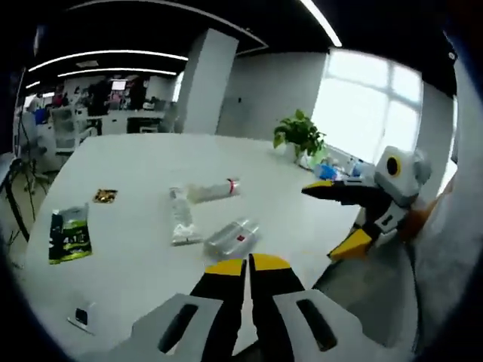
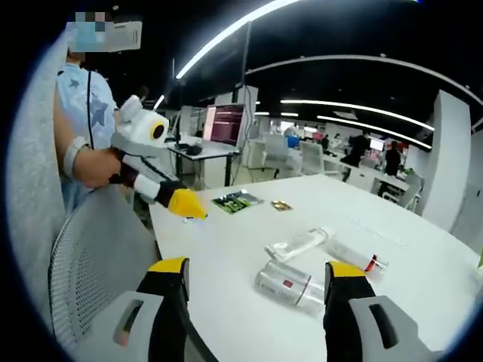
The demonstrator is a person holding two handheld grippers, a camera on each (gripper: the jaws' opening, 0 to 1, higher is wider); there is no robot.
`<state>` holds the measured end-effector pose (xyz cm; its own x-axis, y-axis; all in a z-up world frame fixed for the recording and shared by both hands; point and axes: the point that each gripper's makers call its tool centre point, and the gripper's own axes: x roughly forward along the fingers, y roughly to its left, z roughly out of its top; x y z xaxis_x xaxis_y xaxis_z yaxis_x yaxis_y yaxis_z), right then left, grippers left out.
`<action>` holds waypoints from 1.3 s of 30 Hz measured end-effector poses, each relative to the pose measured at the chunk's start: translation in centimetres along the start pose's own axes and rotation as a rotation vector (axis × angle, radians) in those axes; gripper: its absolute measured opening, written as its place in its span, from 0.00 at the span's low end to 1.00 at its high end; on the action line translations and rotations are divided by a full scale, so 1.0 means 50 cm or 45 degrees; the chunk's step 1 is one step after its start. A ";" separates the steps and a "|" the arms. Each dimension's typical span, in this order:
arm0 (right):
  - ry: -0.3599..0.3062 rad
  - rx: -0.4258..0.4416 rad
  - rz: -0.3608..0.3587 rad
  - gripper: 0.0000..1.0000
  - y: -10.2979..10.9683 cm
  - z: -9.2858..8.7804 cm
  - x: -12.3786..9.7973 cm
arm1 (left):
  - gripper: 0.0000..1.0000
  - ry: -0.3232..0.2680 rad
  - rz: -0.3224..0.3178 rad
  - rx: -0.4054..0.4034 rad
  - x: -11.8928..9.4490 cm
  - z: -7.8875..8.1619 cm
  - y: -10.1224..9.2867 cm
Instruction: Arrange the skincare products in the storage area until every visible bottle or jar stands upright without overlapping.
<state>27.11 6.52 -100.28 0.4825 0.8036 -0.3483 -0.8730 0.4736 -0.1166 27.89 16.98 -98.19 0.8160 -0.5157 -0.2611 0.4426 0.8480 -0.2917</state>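
**Pre-grasp: all three bottles lying flat**

Left gripper [image 1: 247,265] jaws pressed together, empty; right gripper [image 2: 256,270] jaws wide, empty. Nearest bottle [image 2: 290,285] lies on the table [image 2: 226,249] at the right gripper's 12 o'clock, long axis roughly 10-to-4. Flat tube [image 2: 299,243] and red-capped bottle [image 2: 355,257] just beyond. Next: grasp the nearest, stand it upright.

3 clear bottles [image 1: 231,237] lying flat, table centre.

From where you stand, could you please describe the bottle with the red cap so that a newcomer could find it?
On the large white table, three clear containers lie flat in a loose cluster near the middle. The red-capped bottle is the one nearest the potted plant. Neither neighbour has a red cap.
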 end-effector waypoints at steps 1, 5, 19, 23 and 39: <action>-0.001 -0.002 0.006 0.74 0.002 0.001 0.000 | 0.00 -0.007 -0.059 -0.001 -0.009 0.005 -0.014; -0.013 0.007 0.014 0.73 0.002 0.003 -0.002 | 0.00 -0.129 -0.063 0.024 -0.010 0.047 -0.016; -0.037 0.009 0.032 0.69 0.006 0.011 -0.007 | 0.01 -0.152 -0.256 -0.123 -0.011 0.065 -0.094; -0.039 0.010 0.037 0.69 0.007 0.013 -0.007 | 0.00 -0.043 -0.307 -0.363 -0.009 0.041 -0.114; -0.065 -0.025 0.106 0.72 0.032 0.023 -0.006 | 0.62 0.245 -0.026 0.192 -0.019 -0.052 -0.045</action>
<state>25.65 7.44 -99.30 0.4107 0.8575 -0.3100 -0.9113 0.3974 -0.1079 25.14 15.25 -99.68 0.7268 -0.5342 -0.4316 0.5202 0.8386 -0.1618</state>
